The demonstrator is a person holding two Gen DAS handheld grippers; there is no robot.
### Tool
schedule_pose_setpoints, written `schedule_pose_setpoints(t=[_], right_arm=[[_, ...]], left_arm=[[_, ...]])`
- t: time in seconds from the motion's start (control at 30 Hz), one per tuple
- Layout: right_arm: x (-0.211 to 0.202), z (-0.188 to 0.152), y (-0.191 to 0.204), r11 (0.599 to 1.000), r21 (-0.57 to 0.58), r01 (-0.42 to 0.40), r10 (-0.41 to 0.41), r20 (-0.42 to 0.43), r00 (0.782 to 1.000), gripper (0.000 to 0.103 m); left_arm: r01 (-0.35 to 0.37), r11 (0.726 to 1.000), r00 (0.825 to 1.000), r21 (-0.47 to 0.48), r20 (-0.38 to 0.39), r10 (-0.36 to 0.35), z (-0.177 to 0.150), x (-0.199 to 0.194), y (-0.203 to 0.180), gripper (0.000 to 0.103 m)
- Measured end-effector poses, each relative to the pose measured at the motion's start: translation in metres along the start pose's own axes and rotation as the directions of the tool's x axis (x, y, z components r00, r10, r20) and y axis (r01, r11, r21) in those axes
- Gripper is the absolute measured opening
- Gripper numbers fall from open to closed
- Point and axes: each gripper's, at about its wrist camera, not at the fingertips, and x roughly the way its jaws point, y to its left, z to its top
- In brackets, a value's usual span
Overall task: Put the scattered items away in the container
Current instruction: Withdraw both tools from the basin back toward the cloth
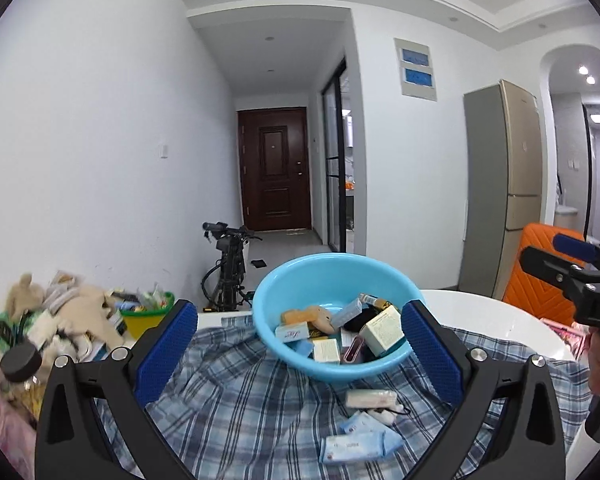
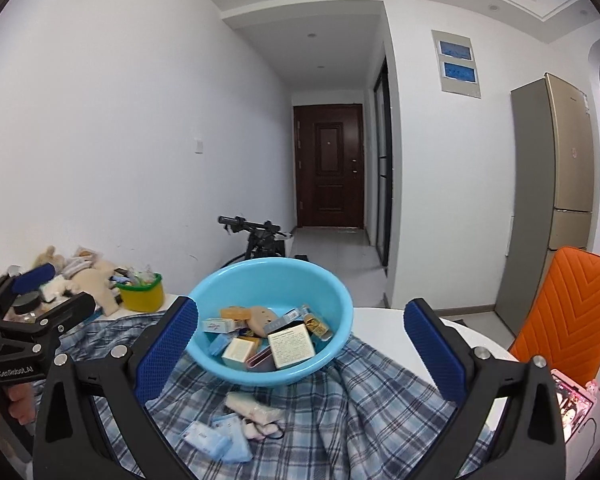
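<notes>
While only the right wrist view shows a phone [image 2: 572, 402], both grippers [image 1: 300, 344] [image 2: 300, 344] gape empty, packets [image 1: 360, 446] lying between their fingers before the bowl [image 1: 300, 280].

White table [image 2: 384, 322] under plaid cloth [image 2: 340, 408]

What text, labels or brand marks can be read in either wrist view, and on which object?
"GenRobot.AI": black body of the left gripper, right wrist view.
"DA", cut off by the frame edge: black body of the right gripper.
Print on the white cardboard box in the light blue plastic basin: too small.
</notes>
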Motion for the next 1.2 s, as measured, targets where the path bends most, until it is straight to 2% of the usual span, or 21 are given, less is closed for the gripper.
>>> schedule_pose_setpoints(t=[0.1, 0.2, 0.37, 0.47, 0.57, 0.73, 1.07, 1.2], right_arm=[[-0.01, -0.005, 0.006, 1.0, -0.002, -0.012, 0.012, -0.009, 1.0, 0.103], [-0.018, -0.008, 0.011, 1.0, -0.008, -0.015, 0.015, -0.018, 1.0, 0.103], [-0.021, -0.008, 0.012, 0.998, -0.001, 0.063, -0.063, -0.008, 0.998, 0.103], [-0.019, -0.005, 0.009, 0.999, 0.015, 0.029, -0.029, -0.024, 0.999, 0.103], [-0.018, -0.005, 0.011, 1.0, 0.006, 0.028, -0.027, -0.034, 0.999, 0.103], [-0.011, -0.011, 0.017, 0.998, -0.032, 0.048, -0.051, -0.092, 0.994, 0.103], [0.016, -0.04, 0.018, 1.0, -0.005, -0.002, 0.001, -0.256, 0.967, 0.103], [0.025, -0.052, 0.018, 1.0, 0.011, -0.004, 0.006, -0.29, 0.957, 0.103]], left_arm=[[0.045, 0.999, 0.999, -0.018, -0.015, -0.045, -0.001, -0.012, 0.005, 0.103], [0.053, 0.999, 0.999, -0.014, -0.01, -0.053, -0.001, -0.019, 0.005, 0.103], [0.06, 0.998, 0.998, 0.01, -0.007, -0.06, -0.001, -0.025, 0.001, 0.103], [0.051, 0.998, 0.999, 0.021, -0.02, -0.051, -0.003, -0.021, -0.001, 0.103], [0.056, 0.998, 0.997, 0.032, -0.05, -0.054, -0.005, -0.016, -0.003, 0.103], [0.081, 0.997, 0.992, 0.019, -0.1, -0.079, -0.009, -0.007, -0.003, 0.103], [0.09, 0.996, 0.97, -0.009, -0.224, -0.09, -0.031, 0.015, -0.003, 0.103], [0.099, 0.995, 0.959, -0.023, -0.266, -0.102, -0.044, 0.022, -0.004, 0.103]])
